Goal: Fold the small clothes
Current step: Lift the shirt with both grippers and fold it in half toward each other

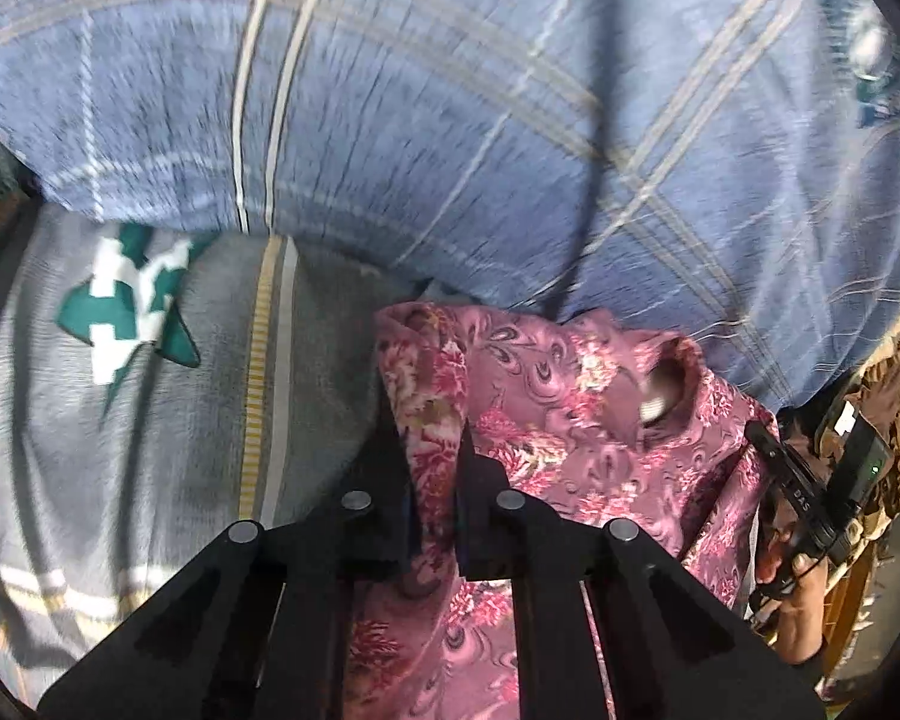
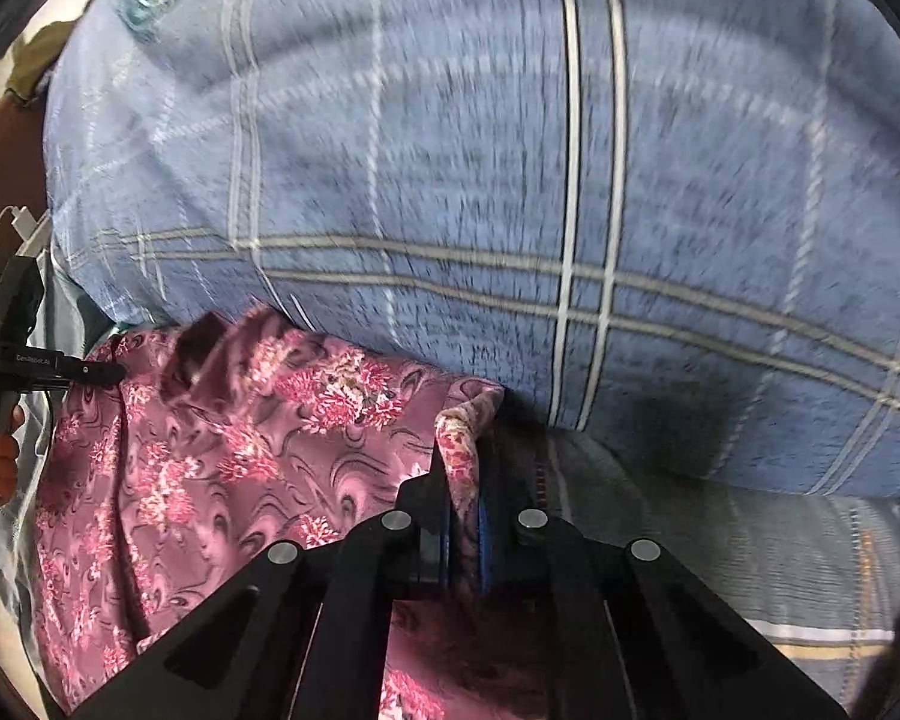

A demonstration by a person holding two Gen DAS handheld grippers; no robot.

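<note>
My left tongs (image 1: 435, 450) are closed down on a bunched edge of the pink floral garment (image 1: 570, 420); in the left wrist view the cloth pokes up between the two fingers and the rest of it runs off to my right, stretched toward the right tongs (image 1: 768, 444), which grip its far edge low at that side. Behind it lies a blue checked pillow (image 1: 450, 120), and to my left a grey striped bedsheet (image 1: 180, 420)

In the right wrist view my right tongs (image 2: 459, 468) are likewise shut on a pinch of the same garment (image 2: 240, 450), a fold of it standing up between the fingers. From here the cloth spreads away to my left, as far as the left tongs (image 2: 105, 373), whose tip sits on its far edge. So the garment's long axis runs side to side between my two hands, held off the bed in front of the pillow (image 2: 510, 180), each hand at one end. I judge the fold depends on bringing these two held ends together or laying them down level
</note>
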